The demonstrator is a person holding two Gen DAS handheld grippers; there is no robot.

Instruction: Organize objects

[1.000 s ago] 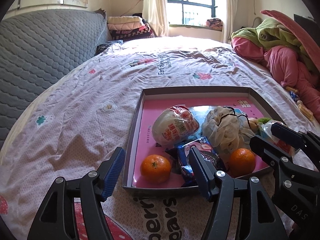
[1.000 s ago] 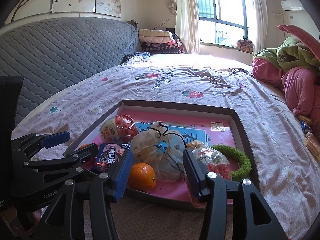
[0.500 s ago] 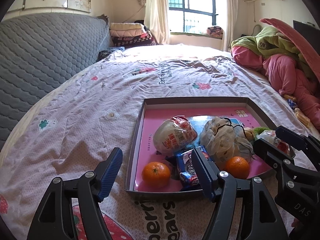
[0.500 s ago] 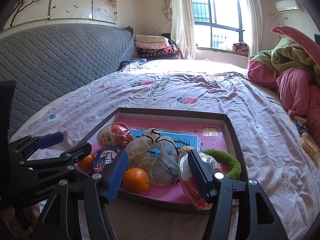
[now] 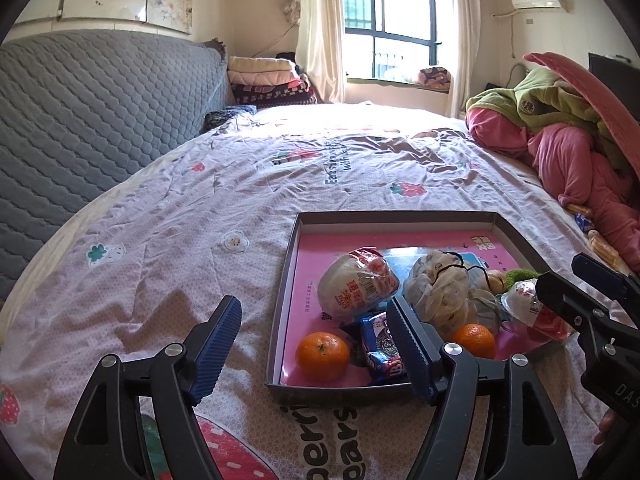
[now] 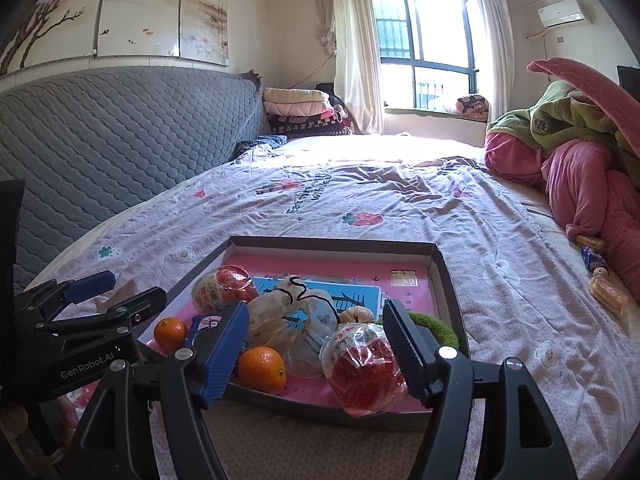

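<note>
Sunlit bedroom, window (image 6: 428, 52) at the far wall, grey quilted headboard (image 5: 92, 120) along the left. Pale floral bedspread (image 5: 192, 248) across the bed, heap of pink and green bedding (image 6: 580, 160) at the right. Folded blankets (image 5: 264, 80) stacked in the far corner.

On the bed, near and right of centre: shallow dark-rimmed tray (image 5: 394, 217) with pink floor. Inside it, on the left side, a white and red wrapped snack (image 5: 358, 284); just beside that, toward the middle, a bunched cloth pouch (image 5: 440, 288) with black drawstring. Near edge: one orange (image 5: 322, 356) at the left, blue snack packet (image 5: 380, 346) next to it, second orange (image 5: 473, 341) to the right. Green ring (image 6: 436, 326) toward the right wall of the tray.

Left tool (image 5: 316, 348) wide open, nothing between the blue pads, hovering over the near left corner of the tray, one finger above bare bedspread, the other in front of the blue packet.

Right tool (image 6: 316, 354) open wide too, poised at the near right part of the tray. Red and clear wrapped snack (image 6: 366, 368) sitting between the fingers, close against the right pad (image 6: 404, 350); contact unclear, left pad well apart from it.
</note>
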